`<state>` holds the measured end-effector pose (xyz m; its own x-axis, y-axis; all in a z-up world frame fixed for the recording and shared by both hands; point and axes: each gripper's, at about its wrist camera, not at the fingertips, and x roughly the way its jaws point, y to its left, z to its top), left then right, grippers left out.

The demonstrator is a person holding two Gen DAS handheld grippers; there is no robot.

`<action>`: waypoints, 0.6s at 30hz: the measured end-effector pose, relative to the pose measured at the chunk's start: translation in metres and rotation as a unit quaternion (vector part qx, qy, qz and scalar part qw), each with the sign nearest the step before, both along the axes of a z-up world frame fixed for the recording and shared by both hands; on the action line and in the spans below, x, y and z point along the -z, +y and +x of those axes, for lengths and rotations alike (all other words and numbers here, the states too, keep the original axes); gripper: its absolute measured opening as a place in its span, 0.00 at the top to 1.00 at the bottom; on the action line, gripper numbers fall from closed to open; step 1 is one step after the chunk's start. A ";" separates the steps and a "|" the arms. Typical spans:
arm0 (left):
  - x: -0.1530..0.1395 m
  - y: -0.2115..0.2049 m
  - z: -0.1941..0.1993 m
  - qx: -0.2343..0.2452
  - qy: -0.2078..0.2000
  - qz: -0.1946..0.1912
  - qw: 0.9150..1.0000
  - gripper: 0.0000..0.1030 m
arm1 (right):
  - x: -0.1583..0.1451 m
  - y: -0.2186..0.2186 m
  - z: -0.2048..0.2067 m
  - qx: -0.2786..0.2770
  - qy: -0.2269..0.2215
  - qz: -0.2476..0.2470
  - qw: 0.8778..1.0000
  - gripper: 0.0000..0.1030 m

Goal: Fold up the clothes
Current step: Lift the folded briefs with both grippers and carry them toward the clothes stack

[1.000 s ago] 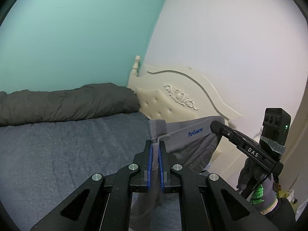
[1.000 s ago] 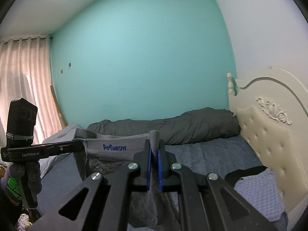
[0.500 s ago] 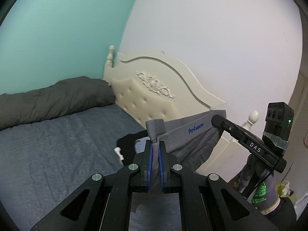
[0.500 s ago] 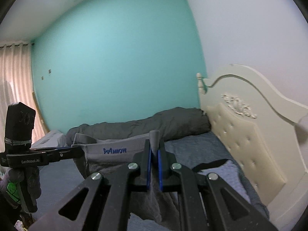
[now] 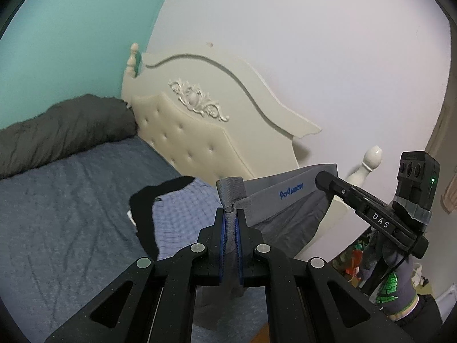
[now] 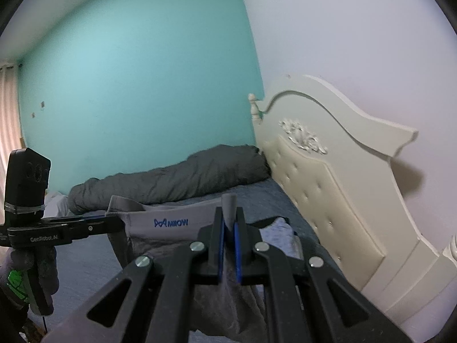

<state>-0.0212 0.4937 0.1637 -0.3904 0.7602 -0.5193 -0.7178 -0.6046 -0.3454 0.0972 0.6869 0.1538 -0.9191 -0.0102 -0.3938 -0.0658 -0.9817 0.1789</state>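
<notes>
both grippers, left (image 5: 231, 217) and right (image 6: 228, 225), clamp grey underwear's (image 5: 288, 200) waistband, seemingly above bed (image 5: 71, 214).

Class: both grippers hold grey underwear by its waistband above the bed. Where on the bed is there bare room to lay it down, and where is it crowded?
Free: the blue-grey bedsheet between the rolled dark duvet and the near edge. Crowded: beside the headboard, where a light blue garment already lies, close under the grey underwear held by the left gripper and right gripper.

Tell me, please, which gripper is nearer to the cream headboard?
Right. The right gripper holds the grey underwear's waistband end on the headboard side; the left gripper holds the other end, farther from it.
</notes>
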 end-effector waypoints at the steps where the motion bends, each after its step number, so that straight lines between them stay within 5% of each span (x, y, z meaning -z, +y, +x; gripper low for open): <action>1: 0.005 0.006 -0.004 0.001 -0.003 -0.002 1.000 0.94 | 0.004 0.005 -0.003 0.003 -0.004 0.000 1.000 0.95; 18: 0.108 0.093 -0.165 -0.044 -0.085 -0.059 0.994 0.94 | 0.096 0.078 -0.176 0.018 -0.106 0.026 0.994 0.95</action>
<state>-0.1863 0.5864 0.0561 -0.3513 0.6571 -0.6669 -0.5974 -0.7058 -0.3807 -0.0789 0.7651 0.0580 -0.8145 0.0473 -0.5782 -0.1320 -0.9856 0.1054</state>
